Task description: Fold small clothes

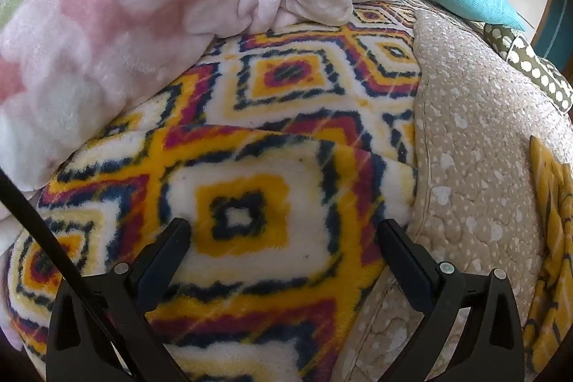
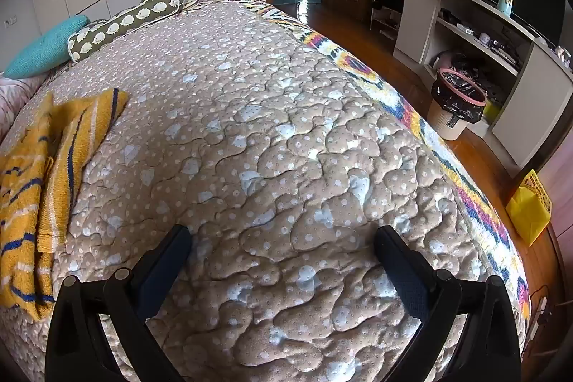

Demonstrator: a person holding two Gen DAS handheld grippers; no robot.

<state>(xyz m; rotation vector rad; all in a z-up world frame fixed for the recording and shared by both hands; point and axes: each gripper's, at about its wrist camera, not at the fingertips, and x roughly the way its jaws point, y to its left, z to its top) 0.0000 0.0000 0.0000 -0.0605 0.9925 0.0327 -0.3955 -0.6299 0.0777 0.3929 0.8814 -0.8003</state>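
- Bed (image 2: 286, 138) first — a beige quilted cover dotted with white spreads over most of it, puckered into soft ridges, reaching from the near edge to the far end by the wardrobe doors.
- Fleece blanket (image 1: 250, 188) with bold diamonds in yellow, red, navy and white lies along the bed's left side, one layer folded over another; its border also shows along the bed's right edge in the right wrist view.
- Pink floral comforter (image 1: 143, 6), bunched in thick rolls, sits on the fleece blanket toward the bed's far left corner.
- Yellow knit garment (image 2: 39, 174) with navy and white stripes — the small piece of clothing — lies rumpled on the quilted cover near the bed's left edge, one flap doubled over the rest; the left wrist view catches it at the far right, on the quilt (image 1: 553, 221).
- Teal cushion (image 2: 46, 45) and an olive bolster with white dots (image 2: 129, 18) rest side by side at the far left edge of the bed.
- Waste bin (image 2: 456, 110) with a pink rim and black liner stands on the wooden floor beside the shelving.
- Left hand-held gripper (image 1: 283, 231) hangs over the fleece blanket, fingers spread wide, nothing between them.
- Right hand-held gripper (image 2: 283, 238) hangs over bare quilt, fingers likewise spread wide and holding nothing, with the garment off to its left.
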